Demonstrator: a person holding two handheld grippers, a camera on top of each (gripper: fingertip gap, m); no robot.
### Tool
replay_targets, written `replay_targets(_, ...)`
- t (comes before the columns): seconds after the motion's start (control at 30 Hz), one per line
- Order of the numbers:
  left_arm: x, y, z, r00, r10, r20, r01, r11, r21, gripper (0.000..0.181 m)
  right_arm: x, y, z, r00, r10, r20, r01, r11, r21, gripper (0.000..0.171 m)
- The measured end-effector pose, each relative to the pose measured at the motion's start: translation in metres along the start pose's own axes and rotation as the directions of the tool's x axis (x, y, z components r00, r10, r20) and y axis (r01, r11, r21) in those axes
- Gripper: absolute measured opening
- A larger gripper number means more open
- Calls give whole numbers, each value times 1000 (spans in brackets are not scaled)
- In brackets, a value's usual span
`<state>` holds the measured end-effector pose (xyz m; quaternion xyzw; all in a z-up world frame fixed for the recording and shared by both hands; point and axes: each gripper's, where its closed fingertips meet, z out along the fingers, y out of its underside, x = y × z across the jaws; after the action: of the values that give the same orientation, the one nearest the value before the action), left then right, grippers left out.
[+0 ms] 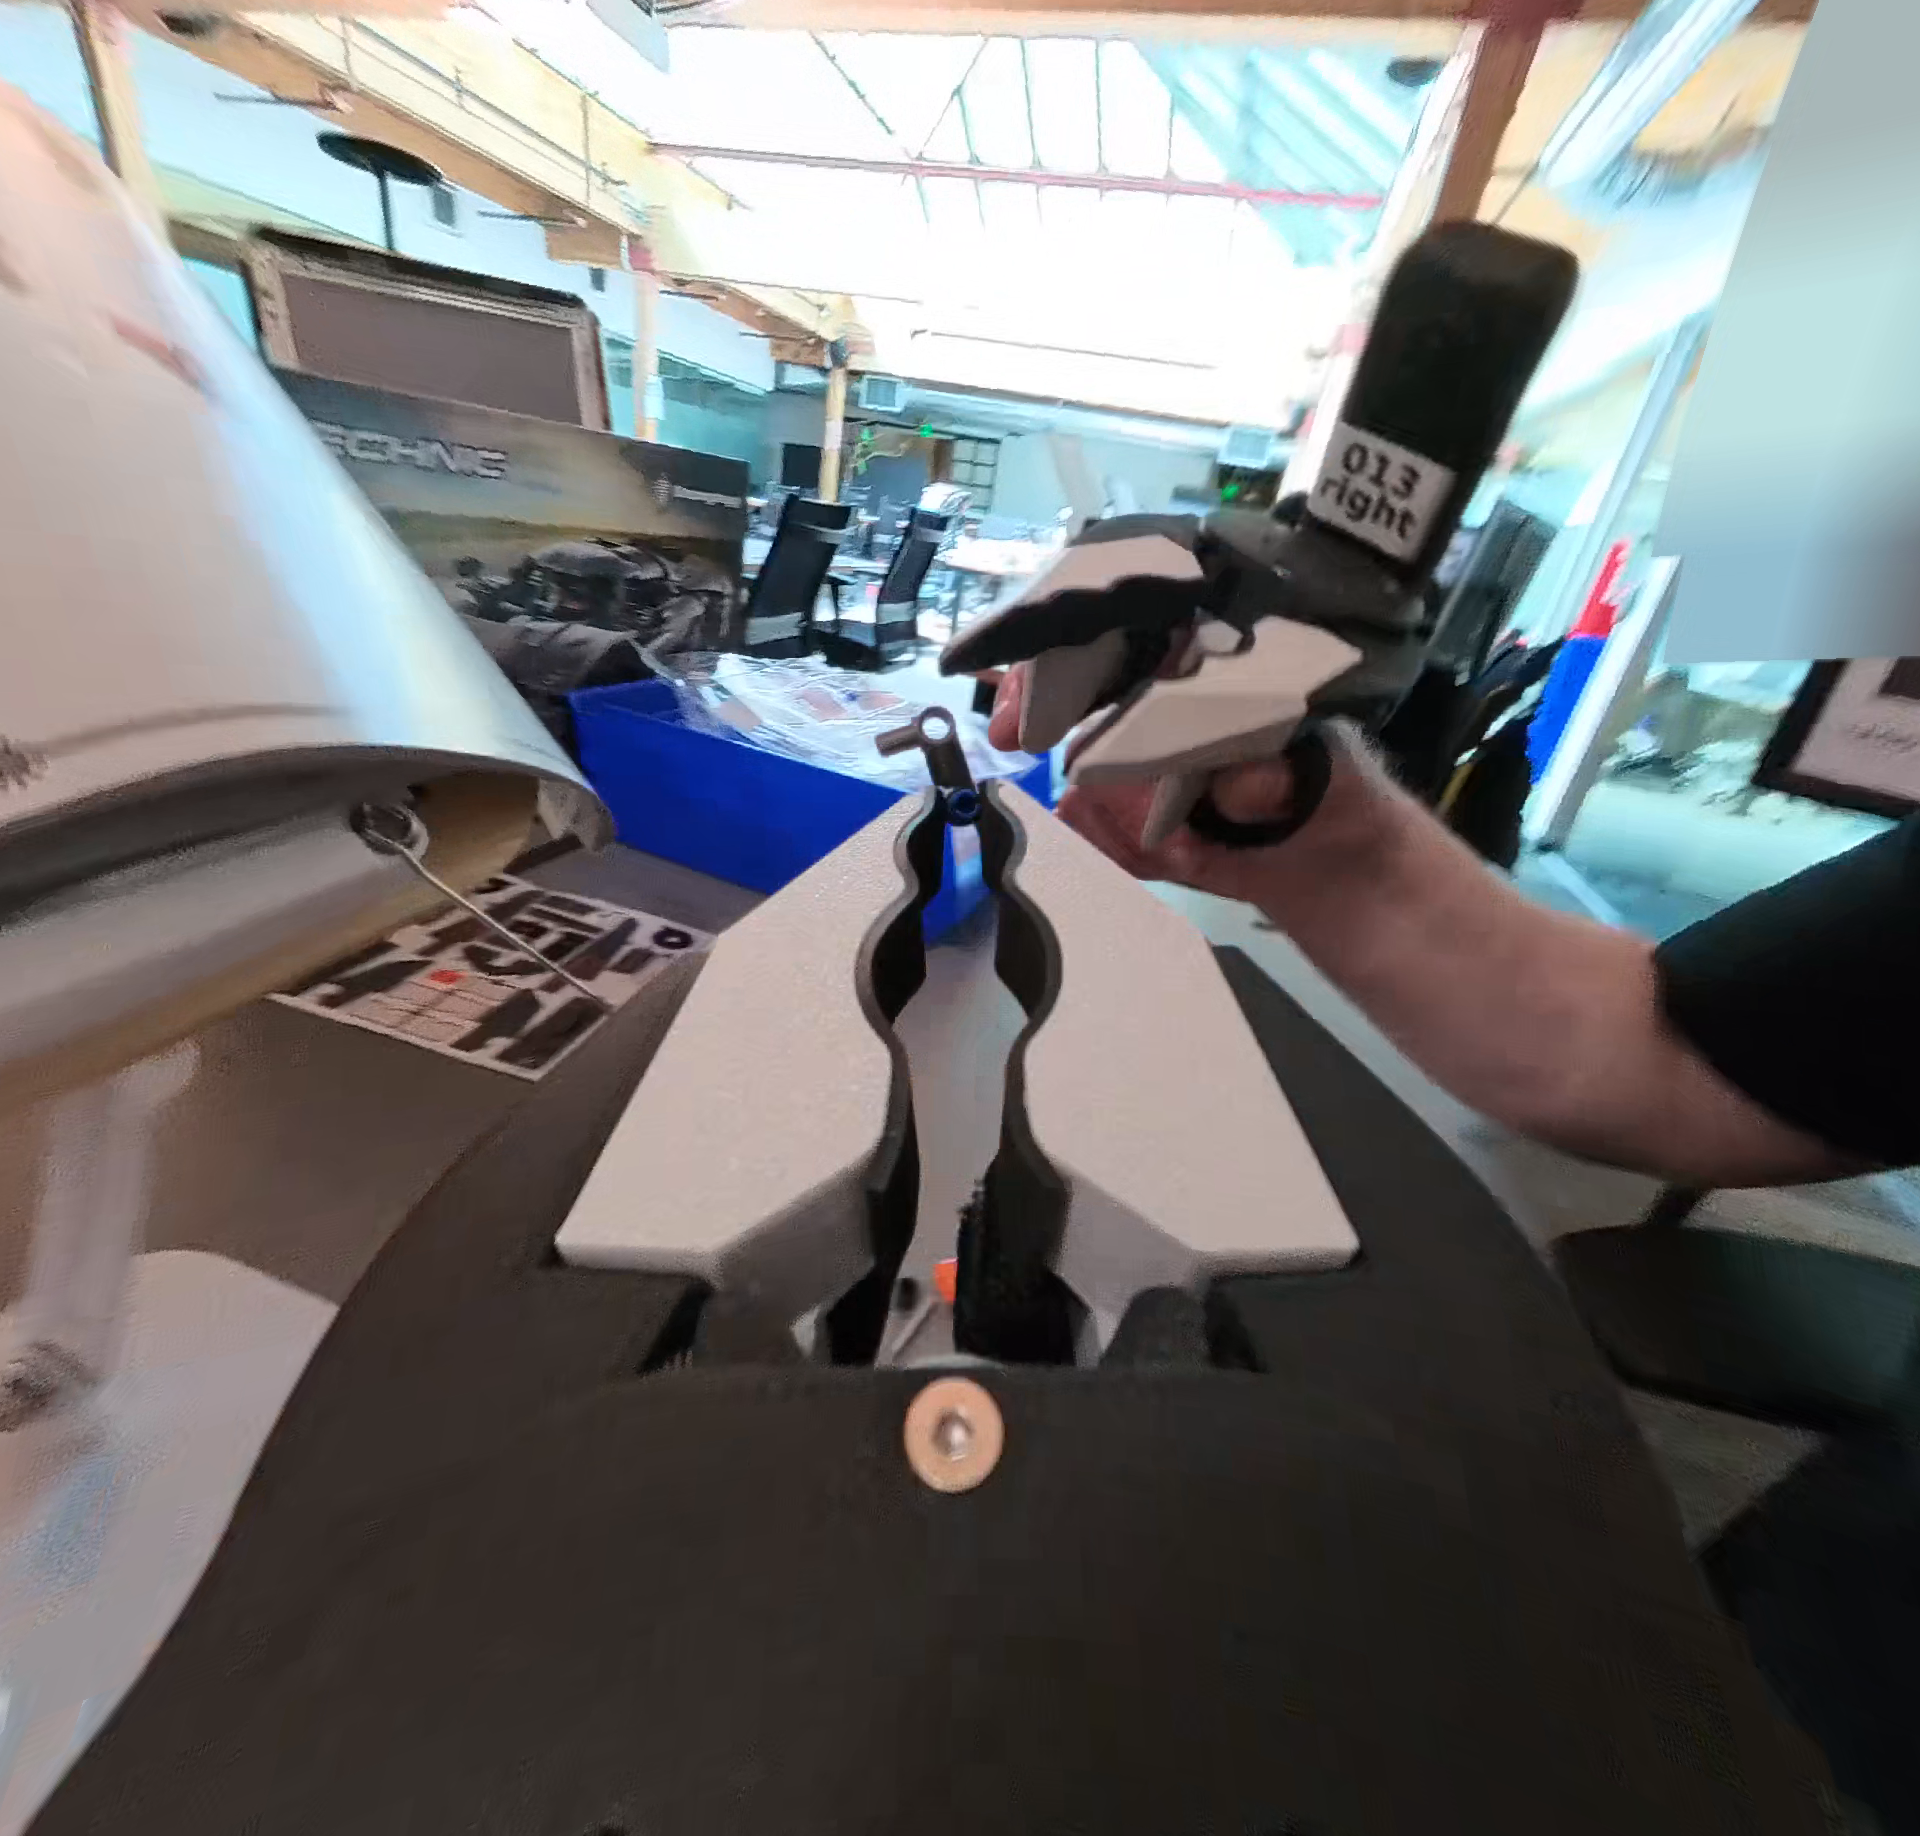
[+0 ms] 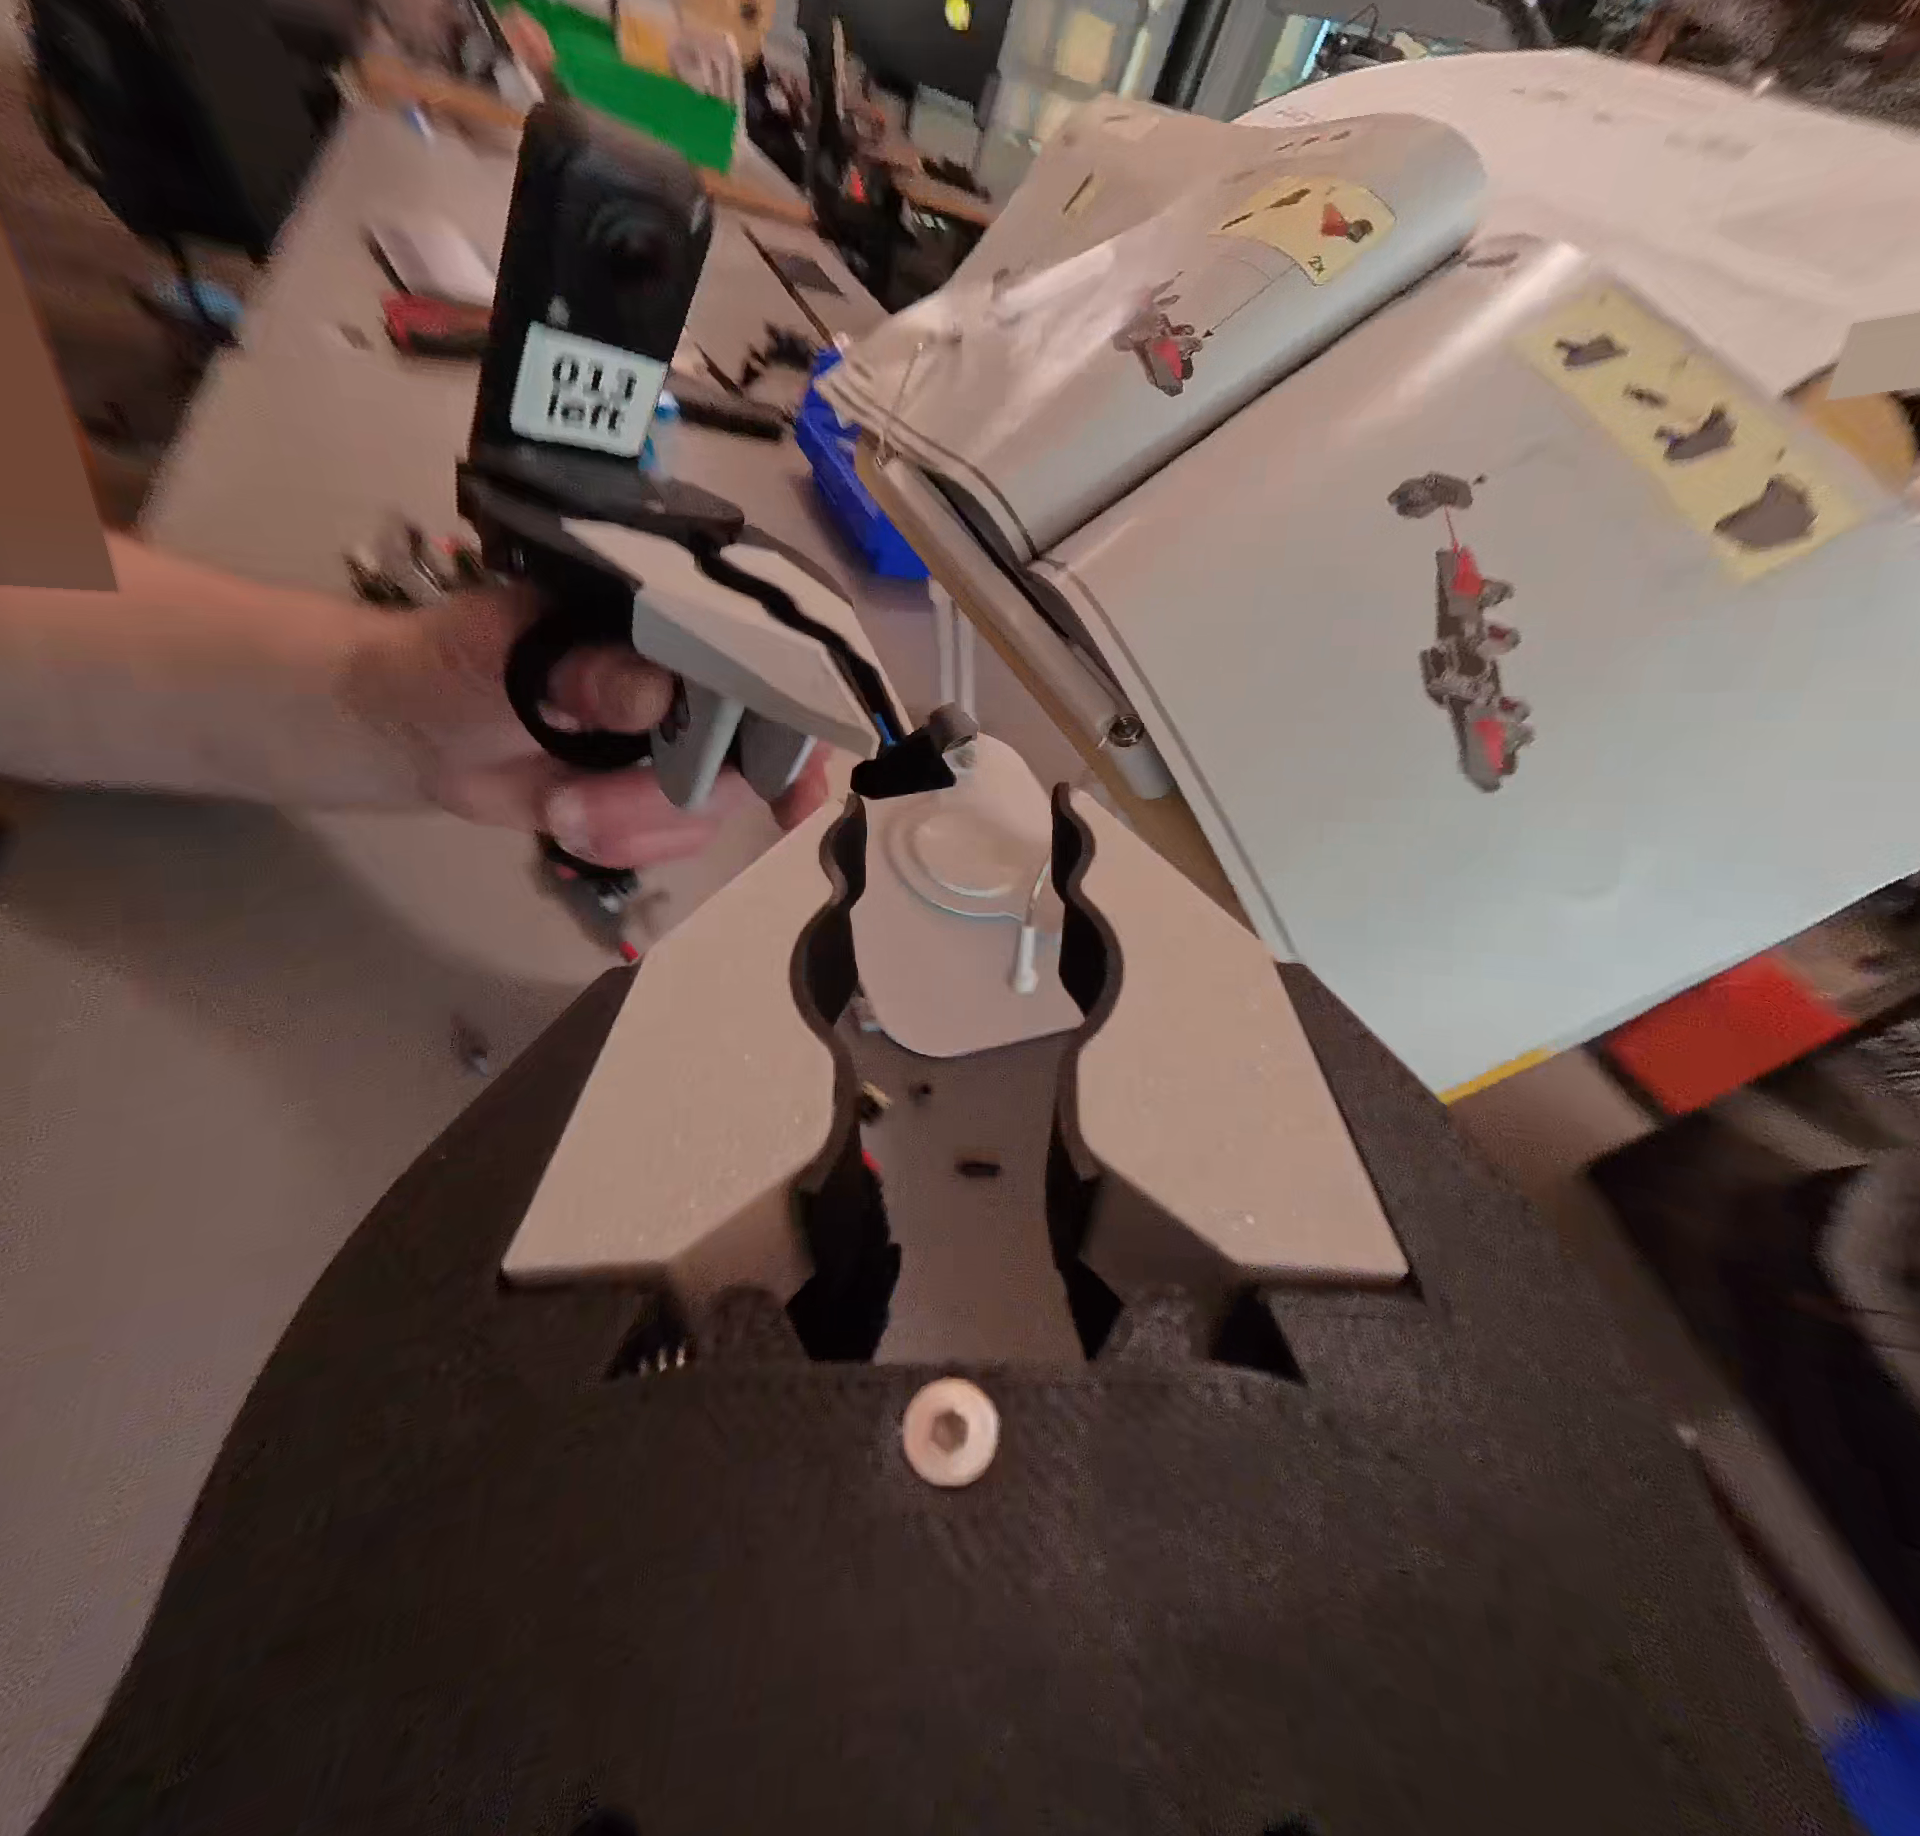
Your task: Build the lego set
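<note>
Left wrist view: my left claw [image 1: 961, 818] pinches a small black lego piece [image 1: 943, 756] with a blue pin, held up in the air. My right claw [image 2: 958, 812] gapes empty just beside it, instruction booklet [image 2: 1455, 591] propped behind.

Wrist cams facing, shared booklet [image 2: 1351, 591] close.

Left gripper [image 1: 961, 818]: matt, grainy grey plastic fingers on a rough black printed body with a bright metal screw [image 1: 953, 1435]. Glossy paper booklet [image 2: 1455, 560], smooth and curling. Small lego piece [image 1: 940, 747] of smooth plastic. Shiny blue plastic bin [image 1: 707, 789].
</note>
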<state>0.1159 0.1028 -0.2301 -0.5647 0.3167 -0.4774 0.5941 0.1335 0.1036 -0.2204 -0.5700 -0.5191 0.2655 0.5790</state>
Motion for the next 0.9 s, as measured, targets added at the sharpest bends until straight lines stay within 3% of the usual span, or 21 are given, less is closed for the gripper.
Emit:
replay_targets(0.07, 5, 1, 2, 997, -59, -59, 60, 998, -1, 5, -6, 2, 5, 996, -88, -20, 87, 995, -44, 33)
replay_targets(0.13, 10, 2, 3, 991, -95, -97, 97, 995, 7, 5, -9, 7, 11, 997, -73, -5, 72, 994, -81, 27)
replay_targets(0.23, 10, 1, 1, 988, -106, -116, 110, 993, 31, 4, -17, 7, 15, 986, 111, 121, -106, 993, -49, 16)
replay_targets(0.33, 13, -4, -1, 983, -111, -150, 120, 991, 58, 4, -18, -1, 13, 914, 317, 255, -333, 943, 22, 9)
replay_targets(0.5, 17, -2, -1, 980, -95, -173, 106, 993, 56, 4, -21, -4, 11, 818, 439, 371, -492, 868, 60, 5)
replay_targets(0.7, 20, -3, 0, 981, -74, -182, 86, 994, 63, 4, -23, -7, 8, 732, 492, 471, -595, 799, 90, 0)
replay_targets(0.9, 19, -5, 3, 991, -21, -129, 28, 998, 53, 12, -18, -9, -1, 720, 476, 506, -614, 776, 144, 0)
